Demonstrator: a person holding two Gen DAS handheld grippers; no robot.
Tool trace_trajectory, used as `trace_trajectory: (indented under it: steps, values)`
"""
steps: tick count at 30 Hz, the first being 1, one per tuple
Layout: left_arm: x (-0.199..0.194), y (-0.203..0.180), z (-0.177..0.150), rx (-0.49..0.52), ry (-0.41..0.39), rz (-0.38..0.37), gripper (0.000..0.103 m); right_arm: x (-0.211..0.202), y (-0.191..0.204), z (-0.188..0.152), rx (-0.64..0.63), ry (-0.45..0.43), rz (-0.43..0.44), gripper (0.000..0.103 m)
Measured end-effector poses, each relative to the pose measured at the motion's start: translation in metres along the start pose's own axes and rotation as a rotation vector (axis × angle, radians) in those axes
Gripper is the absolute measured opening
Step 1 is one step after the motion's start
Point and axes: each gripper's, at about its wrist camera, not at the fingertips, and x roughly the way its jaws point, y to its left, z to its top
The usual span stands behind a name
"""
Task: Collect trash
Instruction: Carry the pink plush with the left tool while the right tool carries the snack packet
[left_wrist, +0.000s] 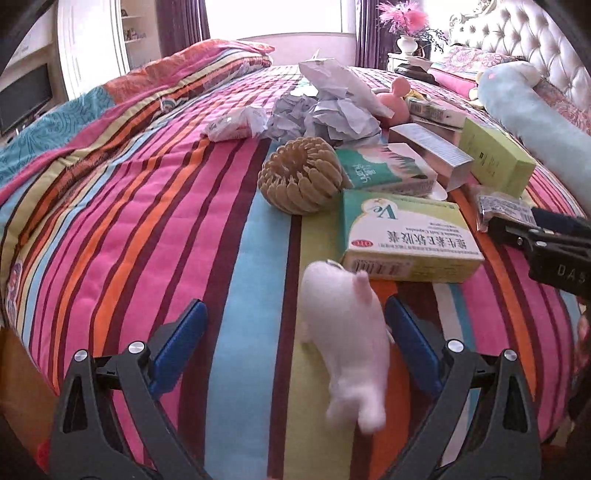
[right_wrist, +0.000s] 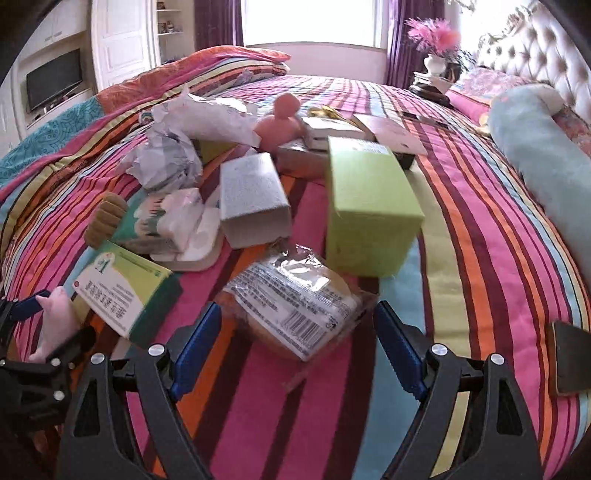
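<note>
A: We log the left gripper (left_wrist: 295, 332) spread wide, a small pale pink plush toy (left_wrist: 345, 350) between its blue pads, touching neither that we can see. The right gripper (right_wrist: 297, 334) is equally wide around the clear crinkled plastic food wrapper with a barcode label (right_wrist: 295, 295), lying on the striped quilt (right_wrist: 480, 221).

B: We judge the wrapper light, slippery and yielding; we would pinch its flat near edge, not the bulge.
</note>
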Motion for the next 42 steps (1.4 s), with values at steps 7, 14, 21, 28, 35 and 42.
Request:
trace_trajectory:
  steps: [7,14,21,28,35,42]
  values:
    - [0.0,0.011,0.006,0.001,-0.035,-0.074,0.038,0.016,-0.009,0.009,0.066,0.045,0.059,0.056]
    - [-0.003,0.033,0.007,-0.074,-0.04,-0.183,0.035,-0.012,-0.012,-0.007,0.093,-0.004,0.061,0.052]
    - [-0.063,0.059,-0.019,-0.011,-0.071,-0.372,0.035,-0.085,-0.008,-0.051,0.137,-0.096,0.161,0.052]
    - [-0.112,0.065,-0.122,0.146,0.143,-0.581,0.035,-0.152,0.049,-0.162,0.178,0.026,0.371,0.052]
    - [-0.051,0.04,-0.217,0.191,0.396,-0.535,0.035,-0.098,0.102,-0.263,0.223,0.35,0.359,0.052]
    - [-0.037,0.029,-0.232,0.251,0.47,-0.548,0.05,-0.074,0.129,-0.274,0.137,0.425,0.33,0.058]
